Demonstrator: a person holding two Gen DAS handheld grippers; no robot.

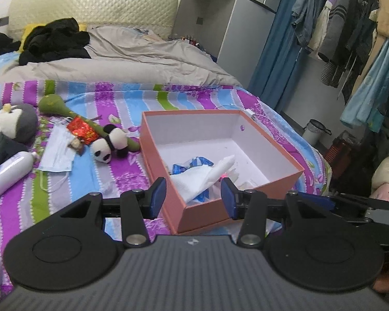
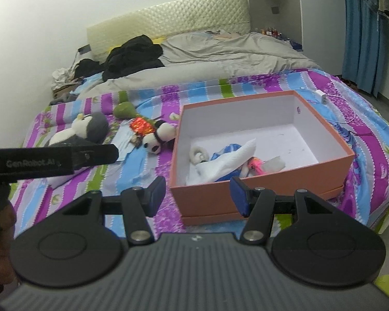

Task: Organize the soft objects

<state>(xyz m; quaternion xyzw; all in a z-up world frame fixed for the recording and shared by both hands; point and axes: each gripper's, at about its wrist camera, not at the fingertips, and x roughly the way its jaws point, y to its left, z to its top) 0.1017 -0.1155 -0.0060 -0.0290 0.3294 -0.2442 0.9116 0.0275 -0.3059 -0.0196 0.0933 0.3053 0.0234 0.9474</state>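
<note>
The panda plush [image 1: 110, 143] lay on its side on the striped bedsheet [image 1: 96, 181], just beside the left wall of the open pink box [image 1: 202, 215] and touching the long green stuffed toy [image 1: 64, 107] that ran behind it. It looked small, light and squashy; a pinch across the round body, between the black limbs, would probably hold best, since the head might roll out of the pads (fur of that kind tends to slip a little). The green toy carried a red foil wrapper [image 1: 81, 131] on its neck, and its thin middle looked the easiest place to take it, though the wrapper would crackle and slide. A larger grey and white plush [image 1: 13, 127] sat farther left, bulkier and likely needing a grip on an ear or an arm. A blue face mask [image 1: 57, 150] lay flat between them, thin and limp, so it would have to be nipped at an edge or an ear loop. A white bottle [image 1: 5, 173] lay near the mask; it looked hard, so probably no part of the job.

Inside the box, white tissue [image 1: 202, 178] and blue and white fabric [image 1: 192, 164] were already heaped at the near corner.

The left gripper [image 1: 193, 198] hung over that near corner with its jaws apart and nothing between them. The right gripper [image 2: 197, 194] likewise stood parted and empty before the box's front wall.
</note>
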